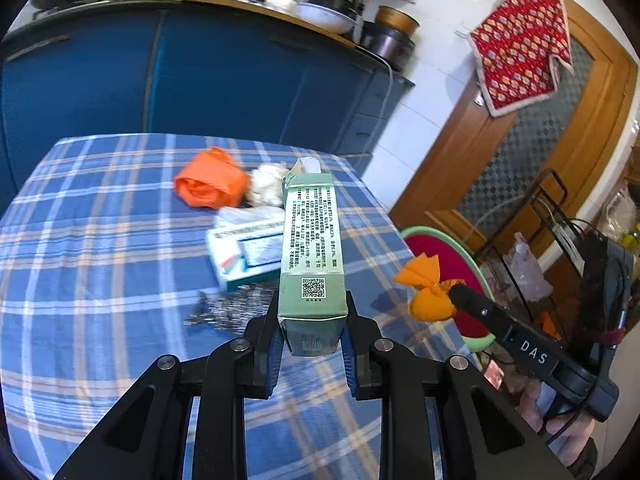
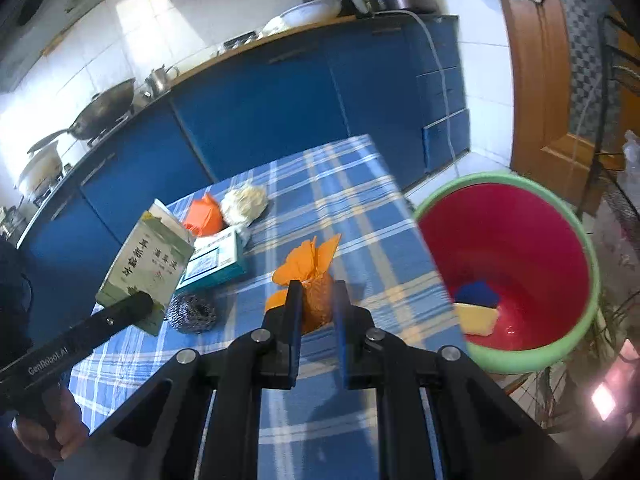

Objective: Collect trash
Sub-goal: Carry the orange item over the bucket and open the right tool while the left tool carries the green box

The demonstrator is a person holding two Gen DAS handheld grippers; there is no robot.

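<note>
Now, left tool [image 1: 311,322]: clamped on green carton [image 1: 311,236], light, stiff, crushable.
Right tool [image 2: 317,304]: pinching orange wrapper [image 2: 310,270], soft, feather-light, at its knot.

Two grippers were in view, the left gripper [image 1: 312,320] and the right gripper [image 2: 317,304]. Two boxes showed: one green box [image 1: 311,240] and one white-and-teal box [image 1: 244,252]. Orange items numbered two, one bundle [image 2: 312,280] and one bag [image 1: 210,182]. There was one white wad [image 1: 266,184], one steel scourer [image 2: 192,312] and one clear bag [image 1: 248,214]. One table [image 1: 100,240] and one bucket [image 2: 576,344] were present; inside the bucket lay one blue piece [image 2: 476,294] and one yellow piece [image 2: 474,318].
</note>
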